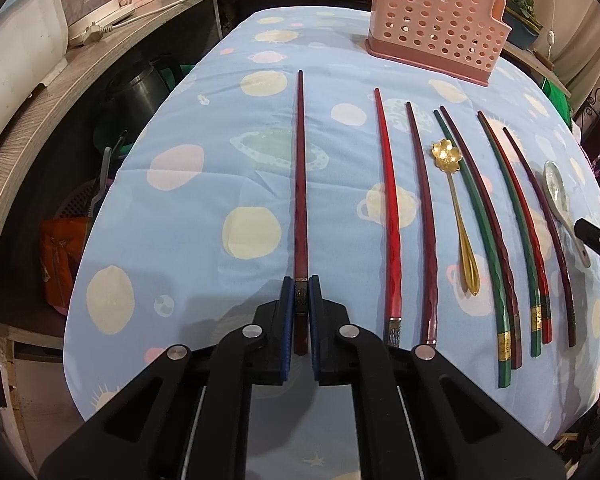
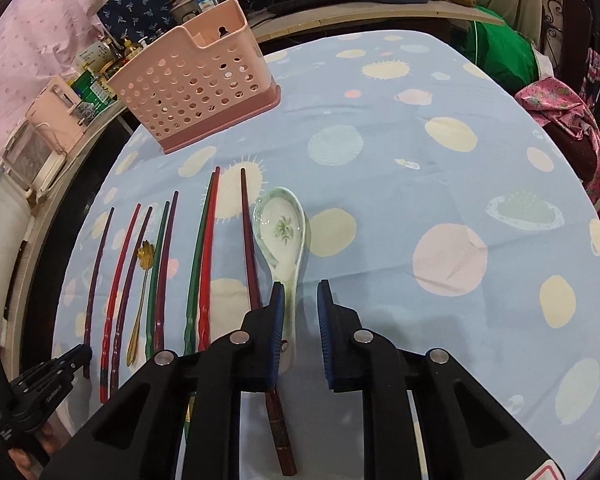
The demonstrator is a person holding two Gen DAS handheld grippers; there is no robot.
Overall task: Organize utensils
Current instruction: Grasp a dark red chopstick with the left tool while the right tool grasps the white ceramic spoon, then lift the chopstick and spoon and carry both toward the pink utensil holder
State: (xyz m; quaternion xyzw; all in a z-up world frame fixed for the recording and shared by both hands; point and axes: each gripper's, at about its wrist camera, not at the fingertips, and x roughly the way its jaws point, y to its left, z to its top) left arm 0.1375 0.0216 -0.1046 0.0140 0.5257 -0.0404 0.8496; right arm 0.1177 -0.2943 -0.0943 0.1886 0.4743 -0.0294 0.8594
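black two-finger left gripper (image 1: 301,300) with blue pads nearest the lens, closed tight on the thick end of a dark red wooden chopstick (image 1: 301,184), which runs straight away over the pale blue planet-print tablecloth (image 1: 204,208) toward the far edge. whether lifted or resting on the cloth: cannot tell from this view.

black right gripper (image 2: 298,300) spread apart, straddling the handle of a white ceramic soup spoon with a green flower motif (image 2: 281,236); left pad just beside the handle, right pad clear of it, nothing gripped. just left of the spoon, a dark maroon chopstick (image 2: 249,240) passing under the left finger.

laid out in a row on the cloth, none put away: a bright red chopstick (image 1: 386,208), a dark red-brown one (image 1: 422,216), a gold metal spoon with a flower-shaped bowl (image 1: 456,208), a green and maroon pair lying together (image 1: 480,232), a green and red pair (image 1: 518,224).

pink perforated plastic utensil holder (image 1: 436,28) upright on its darker pink base at the far end of the table, well apart from the row. no utensil visible through the holes or above the rim, though the inside is mostly hidden.

judged barely begun: first chopstick clamped, spoon about to be gripped, everything else waiting for transfer into the holder.
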